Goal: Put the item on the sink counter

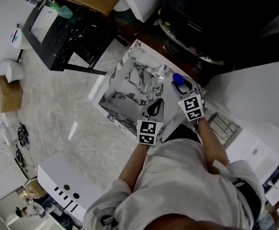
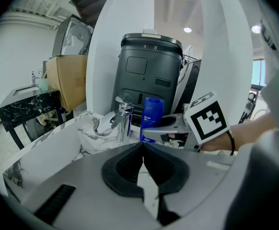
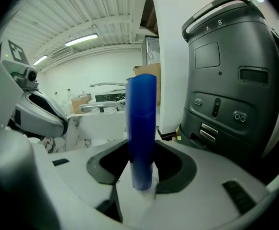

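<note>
A: A person in a pale top stands over a marbled sink bench (image 2: 85,138), a pair of tongs in each hand. What is the right pair doing?

B: The right tongs (image 1: 180,83) grip a blue bottle (image 3: 141,123), clamped on its lower part with one pad on each side. The bottle stands upright.

A: And where is it, exactly?

B: Over the back of the bench. In the left gripper view it is just to the right of the chrome faucet (image 2: 122,120) and in front of a tall dark grey machine (image 2: 151,75). Its foot sits low against the marble, but I cannot tell whether it touches the top.

A: The left pair?

B: The left tongs (image 2: 142,146) are closed, tips meeting, with nothing between them. They point over the bench's near edge toward the faucet, just beside the right pair and apart from the bottle.

A: The basin?

B: From above, the white, grey-veined basin (image 1: 129,87) lies to the left of both tools, with the faucet at its rim.

A: Anything else around?

B: A cardboard box (image 2: 65,80) stands by a black marble-topped table (image 2: 27,108) off to the left, well apart from the sink.
</note>
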The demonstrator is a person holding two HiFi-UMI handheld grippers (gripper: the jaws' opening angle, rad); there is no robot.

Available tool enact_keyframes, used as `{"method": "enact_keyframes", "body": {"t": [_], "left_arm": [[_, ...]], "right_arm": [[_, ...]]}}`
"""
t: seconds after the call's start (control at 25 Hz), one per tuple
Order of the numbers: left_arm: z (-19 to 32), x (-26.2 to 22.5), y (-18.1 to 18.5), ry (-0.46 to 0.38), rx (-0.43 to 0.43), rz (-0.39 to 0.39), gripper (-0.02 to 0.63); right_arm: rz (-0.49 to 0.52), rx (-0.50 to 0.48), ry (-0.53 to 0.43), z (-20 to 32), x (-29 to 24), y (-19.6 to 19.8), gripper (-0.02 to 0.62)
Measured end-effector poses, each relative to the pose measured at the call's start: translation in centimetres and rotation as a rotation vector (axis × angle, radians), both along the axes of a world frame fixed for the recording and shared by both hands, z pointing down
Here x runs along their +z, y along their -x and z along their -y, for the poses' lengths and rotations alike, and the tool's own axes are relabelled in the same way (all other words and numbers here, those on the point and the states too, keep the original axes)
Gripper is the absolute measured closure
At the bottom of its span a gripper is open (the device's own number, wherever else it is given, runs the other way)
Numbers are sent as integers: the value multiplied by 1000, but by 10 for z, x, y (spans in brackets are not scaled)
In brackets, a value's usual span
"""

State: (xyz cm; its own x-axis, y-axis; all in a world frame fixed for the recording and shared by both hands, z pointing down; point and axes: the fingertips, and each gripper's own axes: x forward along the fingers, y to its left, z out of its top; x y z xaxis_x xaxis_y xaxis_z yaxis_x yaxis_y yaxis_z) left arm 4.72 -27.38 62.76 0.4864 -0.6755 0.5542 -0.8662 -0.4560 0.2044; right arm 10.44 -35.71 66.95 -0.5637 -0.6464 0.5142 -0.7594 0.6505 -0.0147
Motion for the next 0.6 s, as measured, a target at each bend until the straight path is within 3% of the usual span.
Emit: {"method": "enact_keyframes", "body": {"t": [0.6], "left_arm": [[-4, -2, -1, -7, 5, -6, 595]], "right_arm": [[-4, -6, 7, -6, 3, -1, 439]]}}
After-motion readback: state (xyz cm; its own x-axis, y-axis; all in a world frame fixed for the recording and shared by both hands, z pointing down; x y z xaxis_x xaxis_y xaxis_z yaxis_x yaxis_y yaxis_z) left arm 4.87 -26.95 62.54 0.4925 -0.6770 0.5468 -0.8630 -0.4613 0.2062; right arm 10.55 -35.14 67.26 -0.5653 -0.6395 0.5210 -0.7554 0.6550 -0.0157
